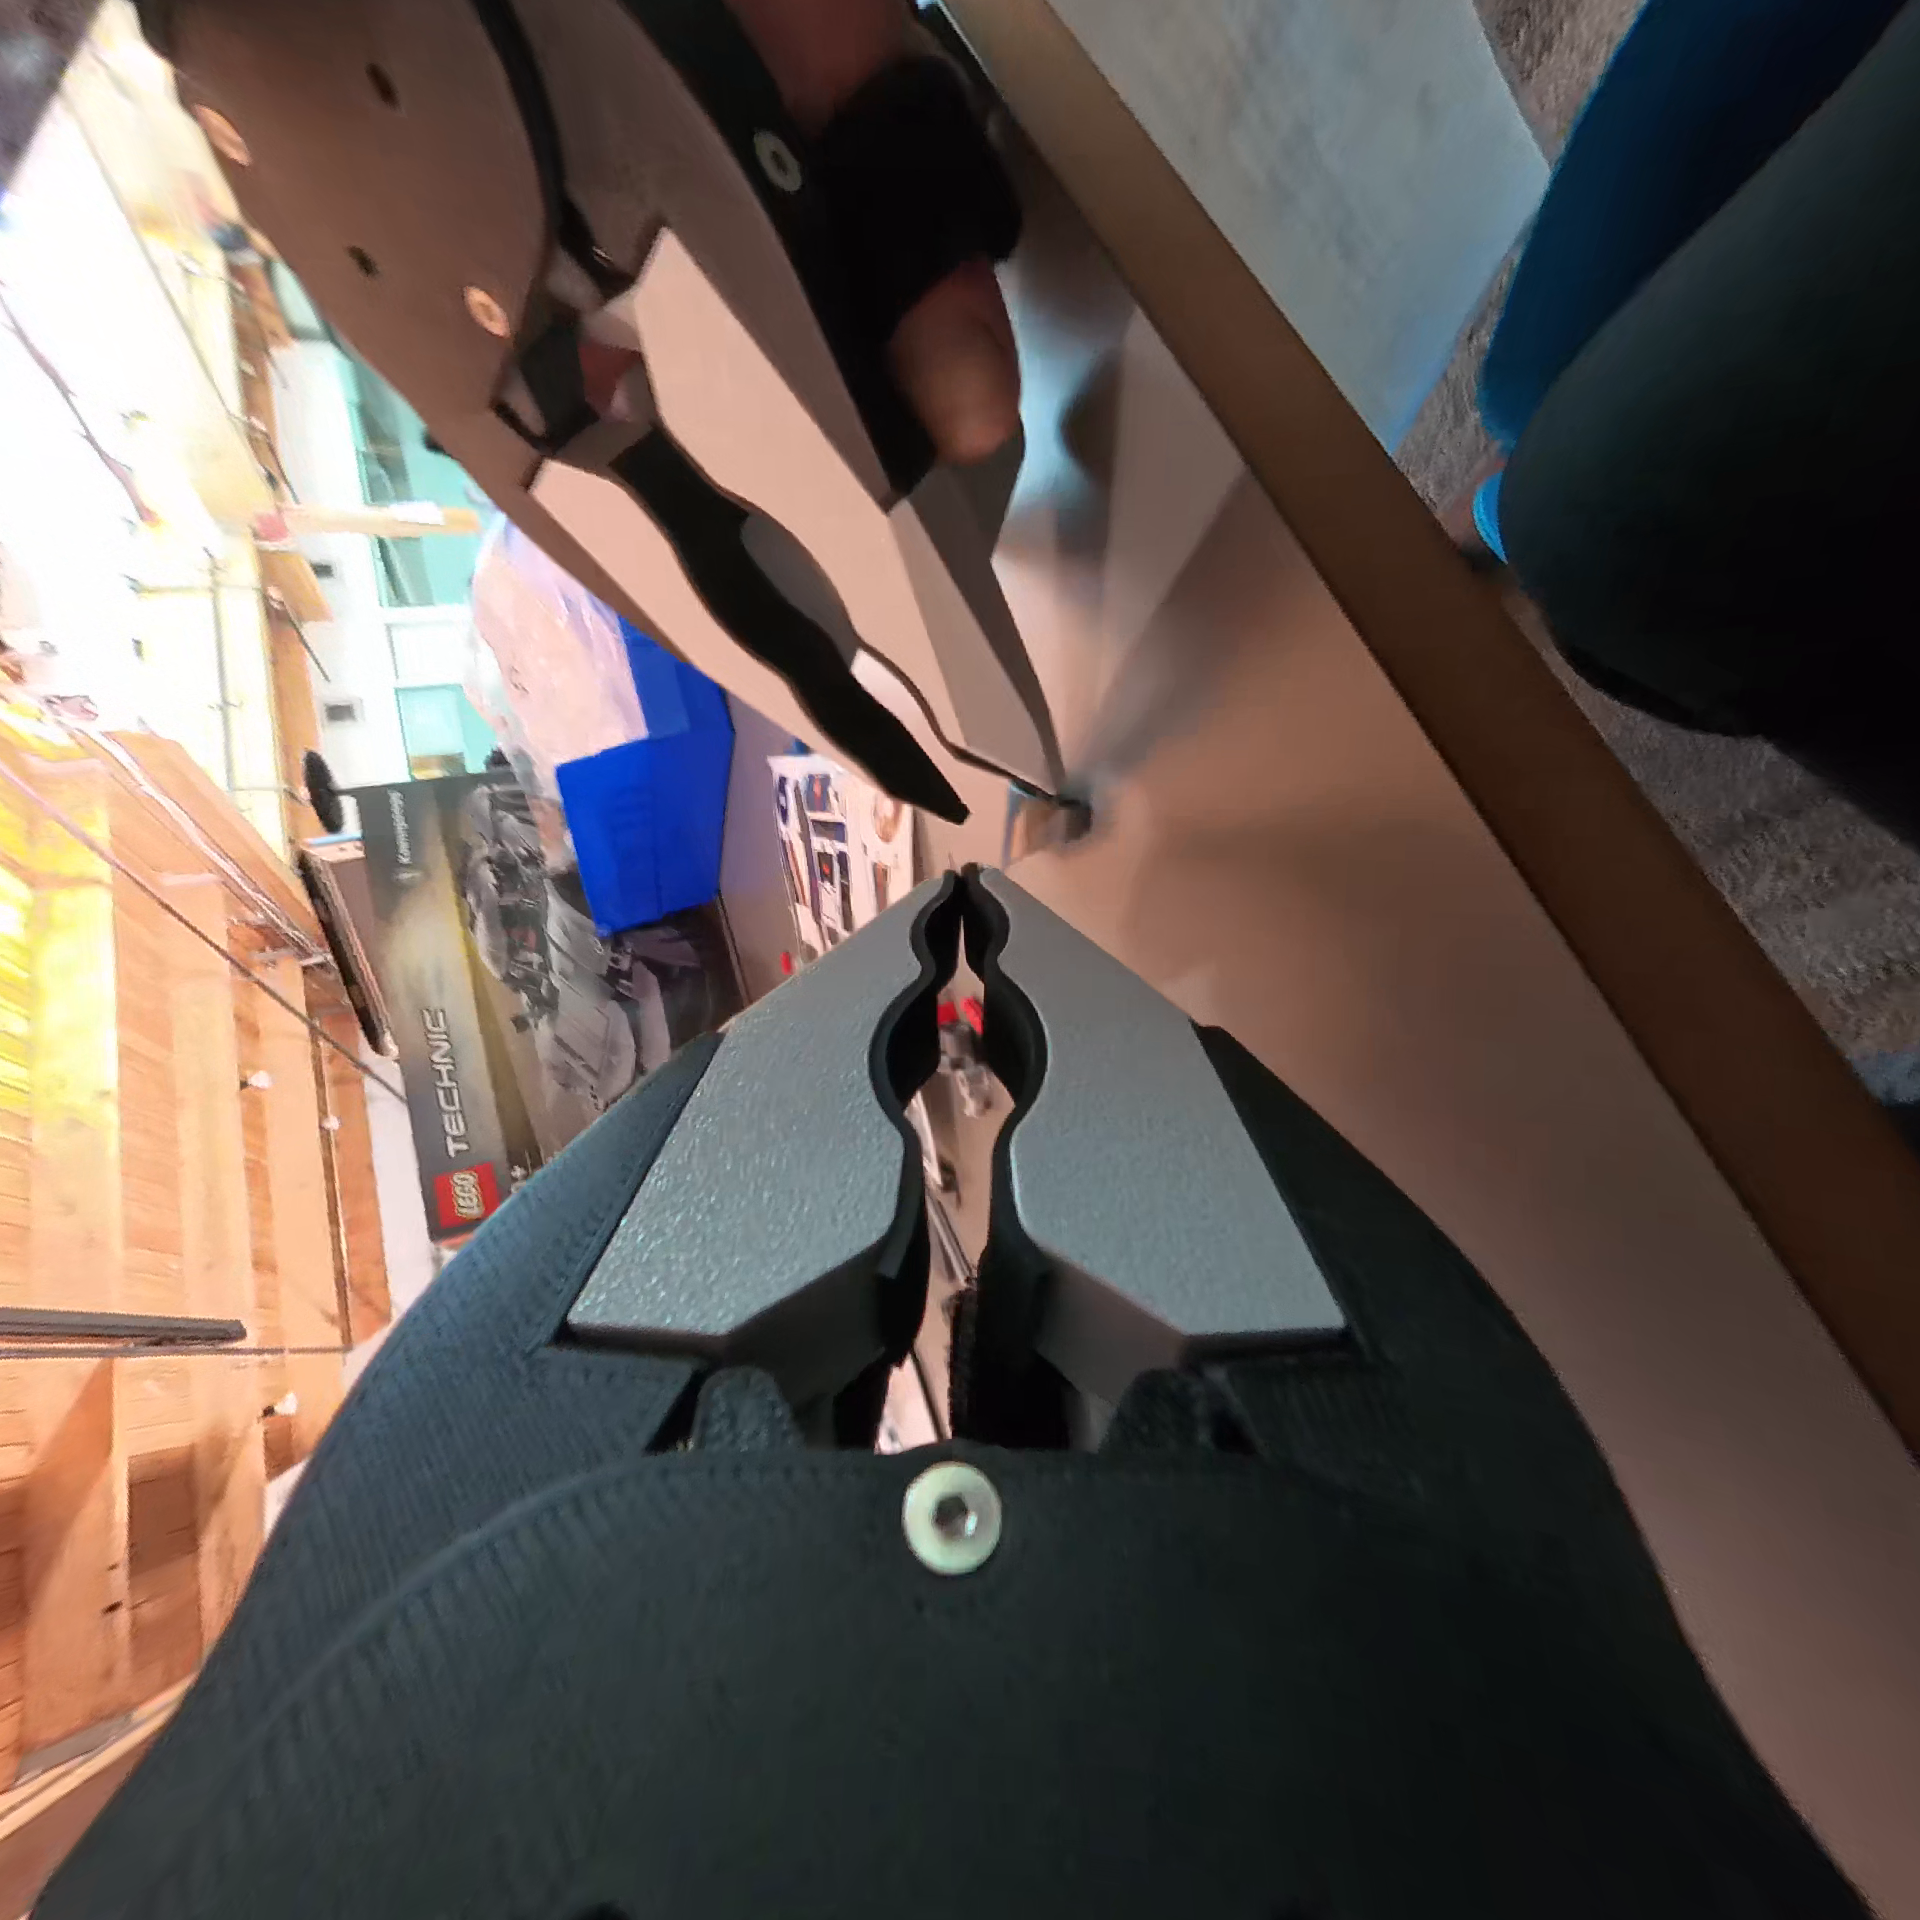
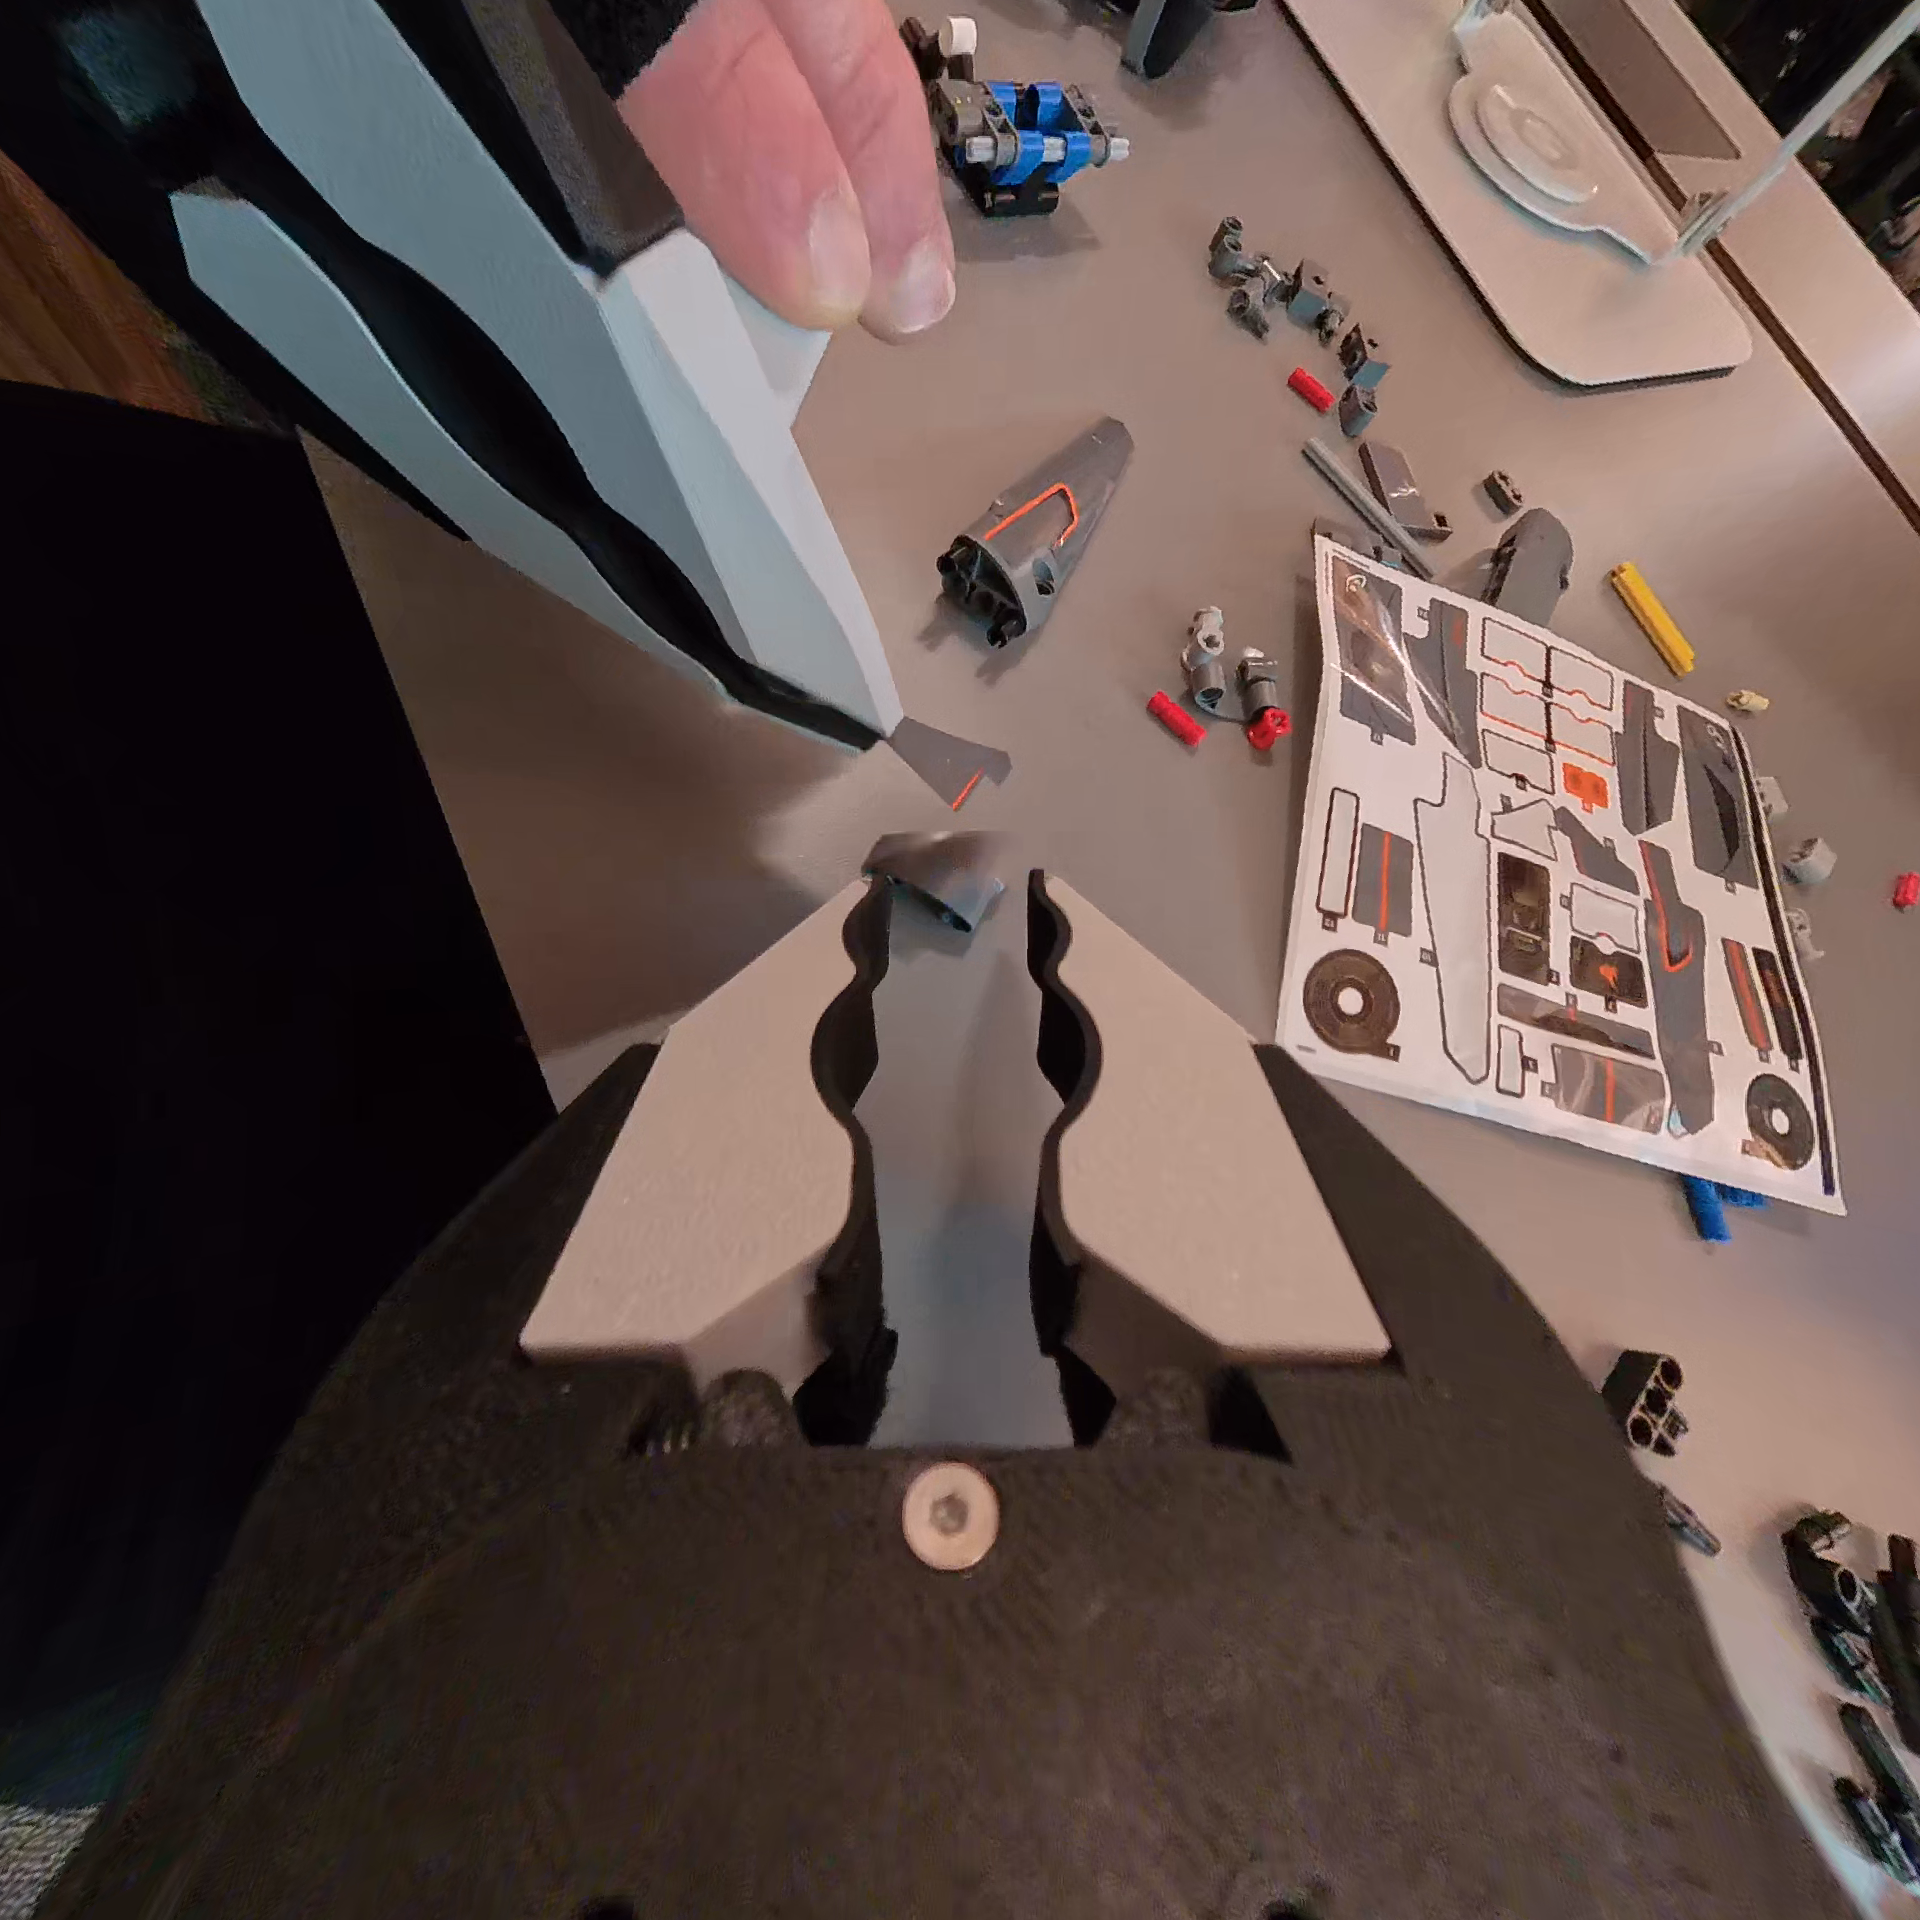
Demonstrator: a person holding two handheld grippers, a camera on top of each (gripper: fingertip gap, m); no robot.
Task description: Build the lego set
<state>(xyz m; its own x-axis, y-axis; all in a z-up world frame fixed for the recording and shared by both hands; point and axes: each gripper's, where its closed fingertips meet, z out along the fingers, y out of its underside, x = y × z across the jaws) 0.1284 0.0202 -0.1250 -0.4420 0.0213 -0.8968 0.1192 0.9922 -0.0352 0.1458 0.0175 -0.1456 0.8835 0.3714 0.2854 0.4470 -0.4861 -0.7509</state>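
- Right wrist view has the right gripper [image 2: 961, 888] with its fingers spread apart, nothing between them, and a small dark grey lego panel piece [image 2: 940, 883] lying on the bench [image 2: 1091, 831] right at the fingertips, nearer the left-hand finger.
- Left gripper [image 2: 883, 736] comes in from the upper left of those fingers, tips pinched onto a little grey sticker [image 2: 951, 767] with an orange line, which hangs just above the panel piece. Can't tell if sticker and piece are touching.
- A person's hand [image 2: 821, 156] shows at the top, fingertips resting on the left gripper's body.
- Off to the right of the fingers lies the sticker sheet [image 2: 1455, 883], with a yellow lego axle [image 2: 1652, 618] beyond it and a couple of red pins [image 2: 1174, 719] between sheet and fingers.
- Ahead of the fingers sits a dark grey cone-shaped panel assembly [image 2: 1039, 525] with orange trim, and farther ahead a blue and black lego sub-build [image 2: 1013, 130].
- Left wrist view is tilted and blurry: the left gripper [image 1: 966, 878] shows its tips pressed together, the sticker too thin to make out there, and the right gripper [image 1: 1013, 805] points in from above.
- Behind on the left stands the lego set box [image 1: 499, 997] beside a blue bin [image 1: 644, 769].
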